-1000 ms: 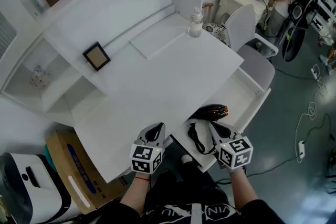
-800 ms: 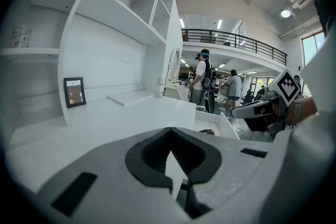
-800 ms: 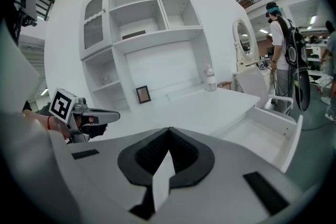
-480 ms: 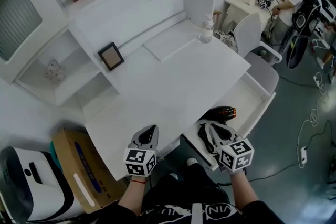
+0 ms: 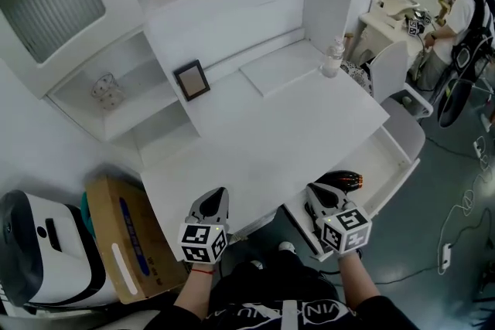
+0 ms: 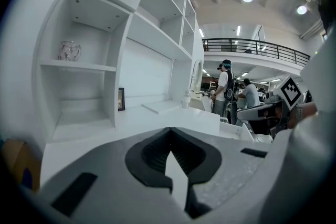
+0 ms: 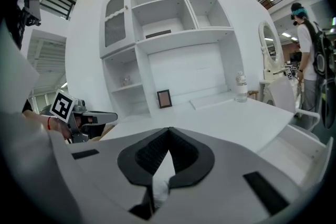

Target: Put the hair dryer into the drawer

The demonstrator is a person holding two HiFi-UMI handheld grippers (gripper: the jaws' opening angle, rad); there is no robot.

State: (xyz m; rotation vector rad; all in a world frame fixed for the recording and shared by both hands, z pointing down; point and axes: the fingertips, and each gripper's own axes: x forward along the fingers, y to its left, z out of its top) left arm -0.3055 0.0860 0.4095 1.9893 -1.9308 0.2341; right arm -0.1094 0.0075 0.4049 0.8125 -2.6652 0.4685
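Observation:
The black hair dryer [image 5: 345, 181] with an orange end lies in the open white drawer [image 5: 384, 159] under the desk's right front edge. My right gripper [image 5: 316, 192] partly covers it, hovering over the drawer's near end. The jaws are shut with nothing between them, as the right gripper view [image 7: 168, 135] shows. My left gripper [image 5: 215, 197] is shut and empty at the desk's front edge, left of the drawer. In the left gripper view [image 6: 169, 134] the jaws meet over the white desktop [image 6: 157, 115].
On the desk [image 5: 263, 127] stand a small picture frame [image 5: 191, 80] and a clear bottle [image 5: 333, 60]. A white chair [image 5: 402, 100] sits beyond the drawer. A cardboard box [image 5: 124, 243] and a white appliance [image 5: 39, 251] stand at the left. A person [image 5: 464, 19] works far right.
Both grippers have drawn back toward me and risen slightly, staying shut. The dryer still lies in the drawer; its cord is now hidden behind the right gripper.

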